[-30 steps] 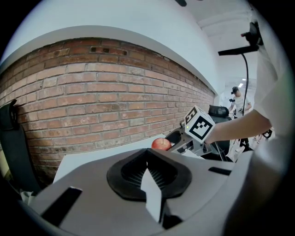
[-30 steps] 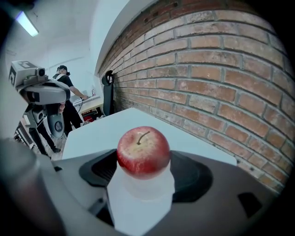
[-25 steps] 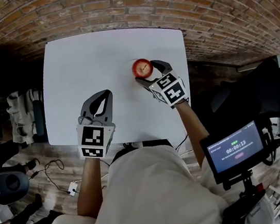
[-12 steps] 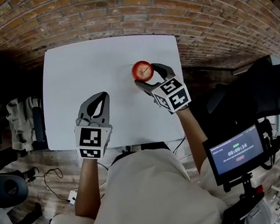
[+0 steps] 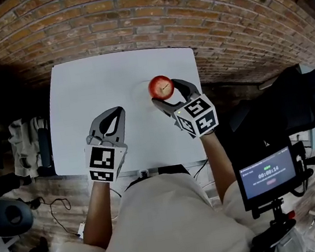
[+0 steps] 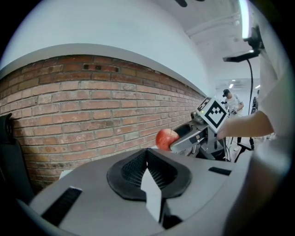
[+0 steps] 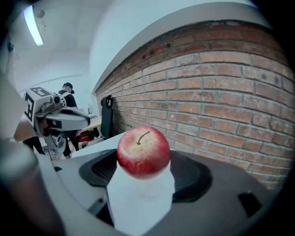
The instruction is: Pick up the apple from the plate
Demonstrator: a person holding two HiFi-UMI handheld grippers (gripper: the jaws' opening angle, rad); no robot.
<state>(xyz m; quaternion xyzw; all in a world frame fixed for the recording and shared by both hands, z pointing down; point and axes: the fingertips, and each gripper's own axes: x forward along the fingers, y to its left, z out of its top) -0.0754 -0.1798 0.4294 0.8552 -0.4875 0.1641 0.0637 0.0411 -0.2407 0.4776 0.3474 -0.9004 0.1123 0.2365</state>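
Red round apple (image 7: 143,152), stem up, is clamped between the right gripper (image 5: 167,91) jaws over the white table (image 5: 92,79); plate indistinct. Left gripper (image 5: 120,109) sits well left, jaws together, empty.

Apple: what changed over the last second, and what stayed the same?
The right gripper, jaws on the apple, seems to have lifted it slightly off the plate. The left gripper stayed shut and empty near the front edge of the table.
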